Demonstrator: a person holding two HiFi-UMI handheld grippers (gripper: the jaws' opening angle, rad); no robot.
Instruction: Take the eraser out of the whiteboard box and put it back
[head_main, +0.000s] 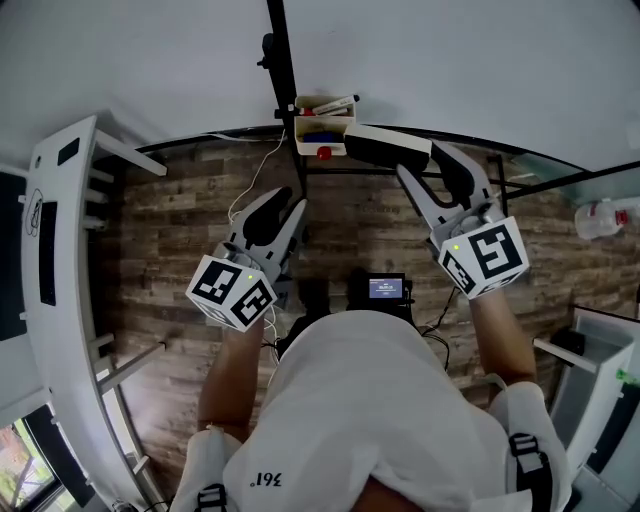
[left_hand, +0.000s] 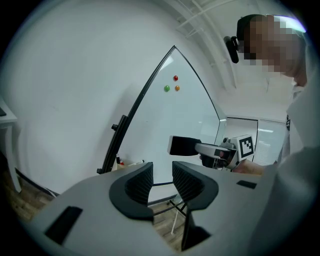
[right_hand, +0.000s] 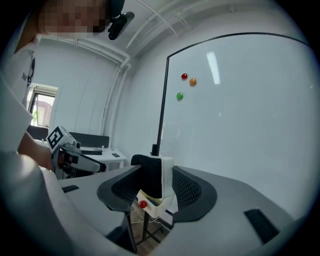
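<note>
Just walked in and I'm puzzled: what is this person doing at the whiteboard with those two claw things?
A person stands at a whiteboard with a two-jaw gripper in each hand. The right gripper is clamped on the eraser, which is out of the small box at the board's lower edge and held close beside it. The left gripper is empty, with its jaws apart.
</note>
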